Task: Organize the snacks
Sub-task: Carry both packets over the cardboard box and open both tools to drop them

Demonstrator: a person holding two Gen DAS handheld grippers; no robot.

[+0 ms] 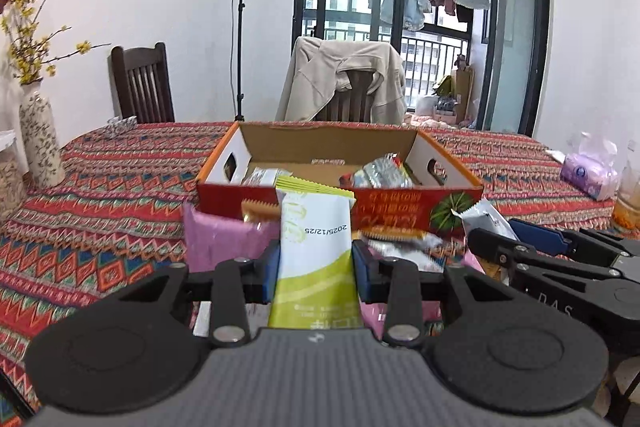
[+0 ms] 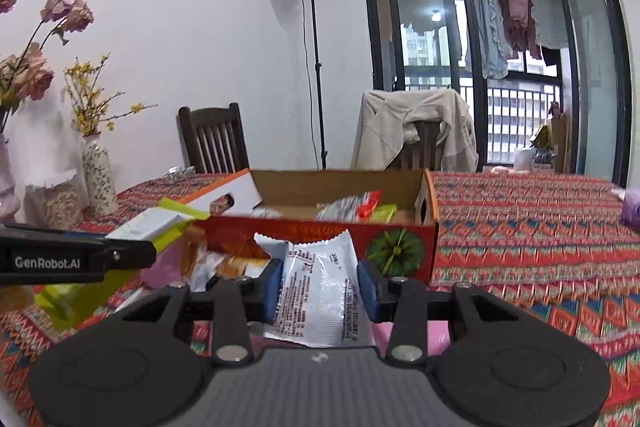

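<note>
While several packets already lie inside the open cardboard box [image 1: 448, 153] on the patterned counter [image 1: 120, 187], others remain loose before it. The left gripper [image 1: 316, 267] is clamped on a green-and-white packet [image 1: 314, 239]; the right gripper [image 2: 320, 287] is clamped on a silver packet [image 2: 320, 287]. Both packets are held just short of the box.

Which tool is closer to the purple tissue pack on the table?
The right tool. The tissue pack sits off to its right side, and the left tool is farther away, on the right tool's other side.
</note>
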